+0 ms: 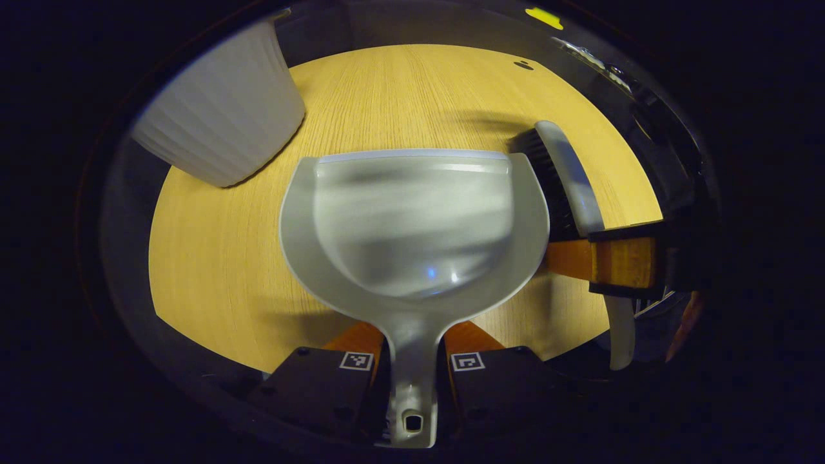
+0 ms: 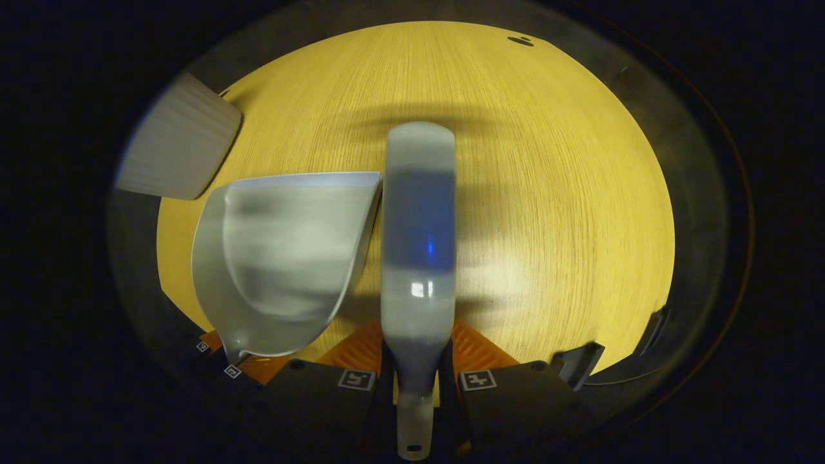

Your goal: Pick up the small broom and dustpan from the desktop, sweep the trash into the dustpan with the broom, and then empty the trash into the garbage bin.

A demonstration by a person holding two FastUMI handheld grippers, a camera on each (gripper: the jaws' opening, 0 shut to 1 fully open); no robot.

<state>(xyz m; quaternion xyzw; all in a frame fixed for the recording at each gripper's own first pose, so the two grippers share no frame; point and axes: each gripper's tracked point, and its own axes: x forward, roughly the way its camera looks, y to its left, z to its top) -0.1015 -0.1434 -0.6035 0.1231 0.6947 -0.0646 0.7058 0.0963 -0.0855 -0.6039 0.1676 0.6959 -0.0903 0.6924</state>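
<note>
Dustpan (image 1: 412,219) held empty beside the white garbage bin (image 1: 222,116).

A round wooden tabletop (image 1: 399,96) spreads pale and grainy under warm light, shadows falling across it. Near its far edge sits a small dark spot (image 1: 523,65), and in the right gripper view that spot (image 2: 521,41) lies at the far rim too.

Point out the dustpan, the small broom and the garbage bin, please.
dustpan (image 1: 412,219), left gripper view, inside of the scoop.
small broom (image 2: 420,225), right gripper view, back of the head.
garbage bin (image 1: 222,116), left gripper view, ribbed wall.
</note>
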